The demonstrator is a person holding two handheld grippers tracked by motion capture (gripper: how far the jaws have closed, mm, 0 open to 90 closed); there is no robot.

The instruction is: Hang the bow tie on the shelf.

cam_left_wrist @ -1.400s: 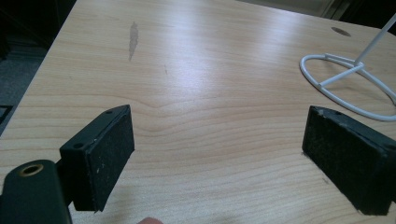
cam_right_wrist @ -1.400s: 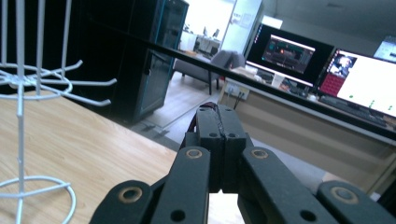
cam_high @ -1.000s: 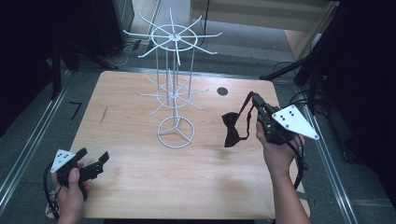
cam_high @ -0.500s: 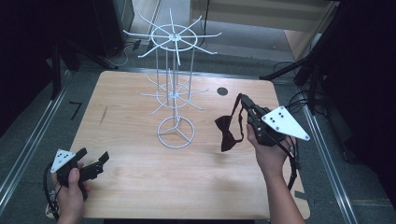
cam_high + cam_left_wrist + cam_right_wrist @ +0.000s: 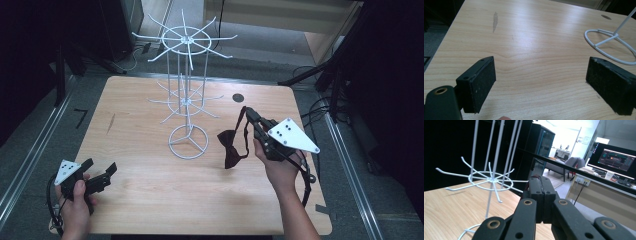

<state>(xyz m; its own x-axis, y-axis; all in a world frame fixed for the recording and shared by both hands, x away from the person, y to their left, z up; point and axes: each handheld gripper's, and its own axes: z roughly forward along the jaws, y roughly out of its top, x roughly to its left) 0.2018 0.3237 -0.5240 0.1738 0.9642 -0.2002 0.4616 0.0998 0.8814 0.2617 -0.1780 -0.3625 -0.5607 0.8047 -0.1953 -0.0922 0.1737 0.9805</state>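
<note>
While the open left gripper (image 5: 100, 176) idles near the table (image 5: 150, 210) edge, the right gripper (image 5: 251, 118), clamped on the bow tie's (image 5: 233, 147) strap, has carried it closer to the wire rack (image 5: 187, 100), probably for hanging

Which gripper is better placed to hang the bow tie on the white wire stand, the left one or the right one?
The right gripper. It is shut on the strap of the bow tie, which dangles close beside the wire stand. The left gripper rests open and empty near the table's front left corner, farther from the stand.
</note>
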